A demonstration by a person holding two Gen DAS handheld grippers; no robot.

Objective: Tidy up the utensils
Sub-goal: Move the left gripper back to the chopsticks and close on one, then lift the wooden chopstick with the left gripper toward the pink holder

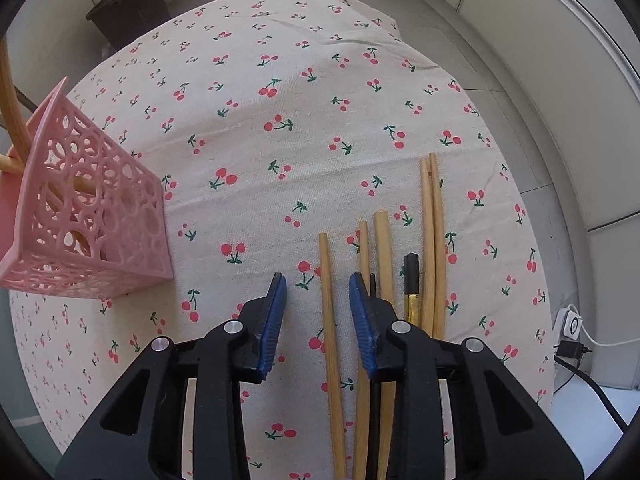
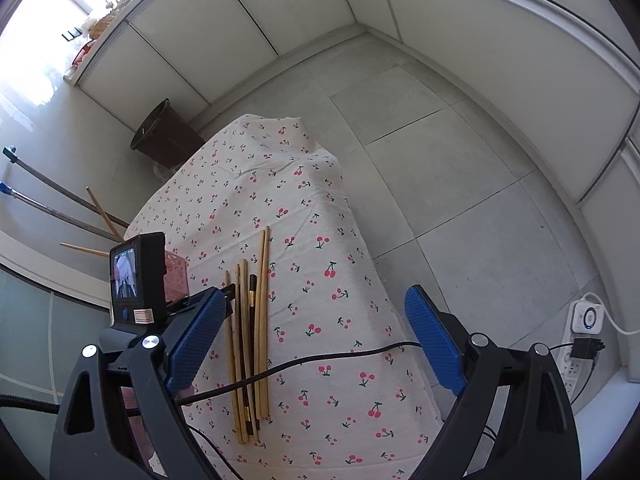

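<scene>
Several wooden chopsticks [image 1: 384, 248] and one black chopstick with a gold band [image 1: 412, 284] lie side by side on the cherry-print cloth. My left gripper [image 1: 318, 284] is open low over them, its jaws on either side of the leftmost chopstick [image 1: 328, 308]. A pink lattice basket [image 1: 88, 216] stands to the left with wooden chopsticks [image 1: 12, 132] sticking out of it. My right gripper [image 2: 316, 320] is open and empty, held high over the table. From there the chopstick bundle [image 2: 250, 332] and the basket [image 2: 178, 276] show behind the left gripper's camera.
The cloth-covered table [image 2: 312, 216] has its edges close on the right and far side. A dark bin [image 2: 168, 136] stands on the floor behind it. A black cable [image 2: 320, 358] crosses the chopsticks. A power strip [image 2: 580, 336] lies on the floor at right.
</scene>
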